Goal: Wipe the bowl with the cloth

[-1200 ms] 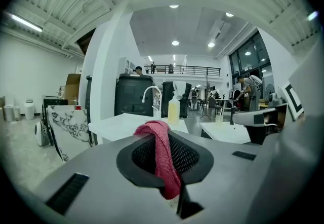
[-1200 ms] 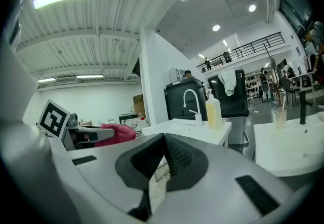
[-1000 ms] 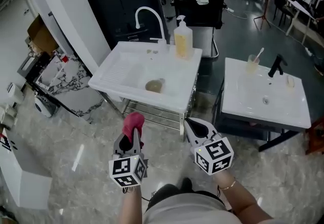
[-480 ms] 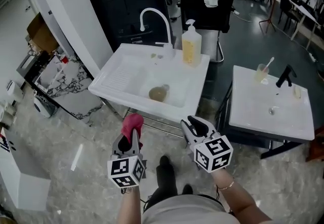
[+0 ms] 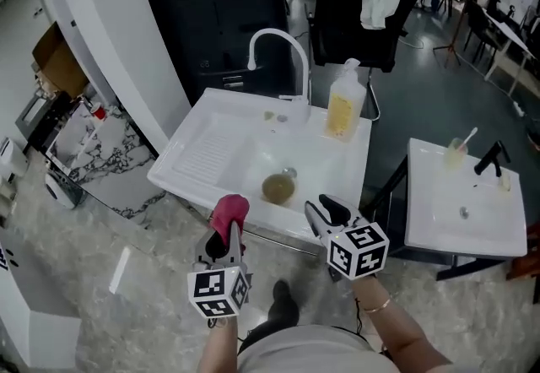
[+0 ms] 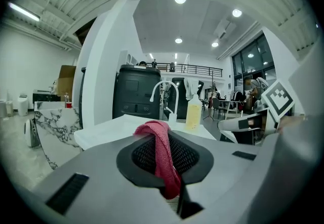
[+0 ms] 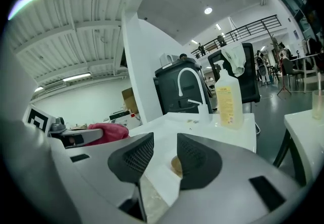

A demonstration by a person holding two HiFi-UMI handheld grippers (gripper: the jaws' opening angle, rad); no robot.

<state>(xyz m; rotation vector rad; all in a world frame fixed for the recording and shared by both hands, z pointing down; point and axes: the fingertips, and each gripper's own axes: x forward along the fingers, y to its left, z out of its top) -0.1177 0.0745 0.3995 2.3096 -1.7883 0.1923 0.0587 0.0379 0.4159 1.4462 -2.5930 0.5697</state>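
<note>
Nothing is wiped yet, as I read it. My left gripper (image 5: 226,235) is clamped on the pink cloth (image 5: 229,213), which bunches above its tips; the bowl (image 5: 278,187) sits untouched in the basin of the white sink (image 5: 207,152), just ahead of both tools. My right gripper (image 5: 326,211) has just been opening its jaws; they stand wide with nothing gripped (the bowl only shows beyond the gap). What's left, I judge: steady the bowl, then bring the cloth in and rub. The head view gives me the layout; only the left gripper view shows the cloth pinched between the pads and trailing down; the right gripper view confirms that claw is empty.
</note>
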